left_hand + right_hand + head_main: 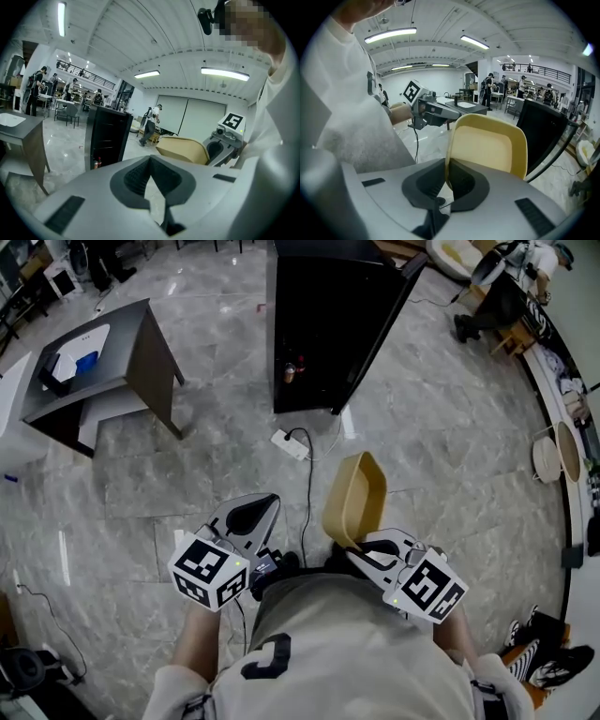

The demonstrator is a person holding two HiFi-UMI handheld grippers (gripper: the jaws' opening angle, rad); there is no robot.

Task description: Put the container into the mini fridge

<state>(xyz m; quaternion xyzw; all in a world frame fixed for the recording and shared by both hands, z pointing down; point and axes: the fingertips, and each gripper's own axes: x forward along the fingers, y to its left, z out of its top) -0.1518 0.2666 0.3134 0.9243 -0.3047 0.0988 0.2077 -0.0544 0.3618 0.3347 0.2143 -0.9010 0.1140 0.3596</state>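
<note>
1. container [354, 498] hung over the floor, well short of the open fridge [319, 324].
2. left gripper [261, 510] was clenched on nothing.
3. right gripper [364, 545] pinched the container's rim, holding it on edge.
4. it looked light, stiff, smooth plastic; pinched by one wall it might swing or slip, so a deep bite on the rim seemed safest.
</note>
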